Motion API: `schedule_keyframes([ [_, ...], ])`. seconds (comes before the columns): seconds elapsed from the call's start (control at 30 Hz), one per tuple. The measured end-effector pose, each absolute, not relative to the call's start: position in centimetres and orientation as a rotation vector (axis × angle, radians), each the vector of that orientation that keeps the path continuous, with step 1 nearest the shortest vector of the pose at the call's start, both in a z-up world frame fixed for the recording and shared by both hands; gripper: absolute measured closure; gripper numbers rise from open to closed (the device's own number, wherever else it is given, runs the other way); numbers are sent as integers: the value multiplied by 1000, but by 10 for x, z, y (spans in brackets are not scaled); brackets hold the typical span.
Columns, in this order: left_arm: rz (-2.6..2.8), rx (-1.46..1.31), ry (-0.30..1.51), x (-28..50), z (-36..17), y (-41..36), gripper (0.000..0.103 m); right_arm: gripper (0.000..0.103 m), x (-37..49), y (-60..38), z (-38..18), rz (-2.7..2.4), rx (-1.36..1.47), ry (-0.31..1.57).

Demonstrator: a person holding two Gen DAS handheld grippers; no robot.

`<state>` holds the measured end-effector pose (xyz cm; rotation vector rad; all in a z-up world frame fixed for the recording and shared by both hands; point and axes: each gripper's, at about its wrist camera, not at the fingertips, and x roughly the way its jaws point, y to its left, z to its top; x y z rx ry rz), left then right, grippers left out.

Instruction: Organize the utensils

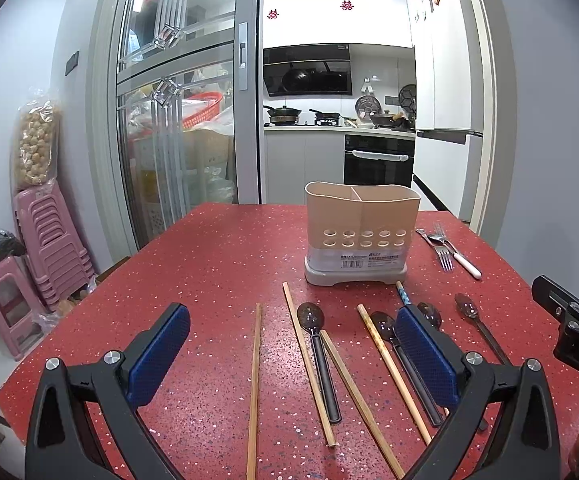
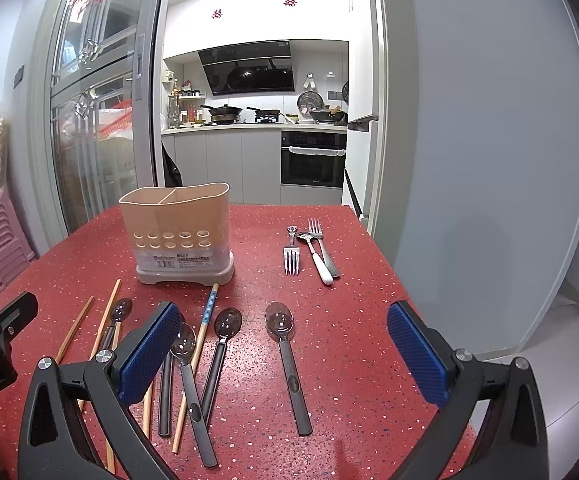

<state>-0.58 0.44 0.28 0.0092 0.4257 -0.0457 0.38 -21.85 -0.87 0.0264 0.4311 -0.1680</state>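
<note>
A beige two-compartment utensil holder [image 1: 361, 232] [image 2: 181, 236] stands empty on the red table [image 1: 217, 264]. Several wooden chopsticks [image 1: 255, 384] [image 2: 107, 320] and dark spoons [image 1: 317, 344] [image 2: 287, 356] lie in front of it. Two forks [image 1: 443, 254] [image 2: 291, 258] and a white-handled spoon [image 2: 317, 258] lie to its right. My left gripper [image 1: 293, 344] is open and empty, above the chopsticks and spoons. My right gripper [image 2: 285, 344] is open and empty, above a lone dark spoon.
Stacked pink stools [image 1: 45, 248] stand left of the table. A glass sliding door [image 1: 177, 120] and a kitchen with an oven [image 1: 379, 160] lie beyond the far edge. A grey wall [image 2: 489, 160] runs along the table's right side.
</note>
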Motion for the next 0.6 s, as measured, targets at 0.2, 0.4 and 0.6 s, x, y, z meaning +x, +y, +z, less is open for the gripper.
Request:
schedule_keyframes([
  [0.2,-47,9,429,-5,3,3,0,0,3,-217,-9,-170,28,432],
  [0.4,-49,9,428,-5,3,3,0,0,3,-217,-9,-169,31,430],
  [0.6,-52,9,427,-6,5,3,0,0,3,-217,-10,-168,32,428],
])
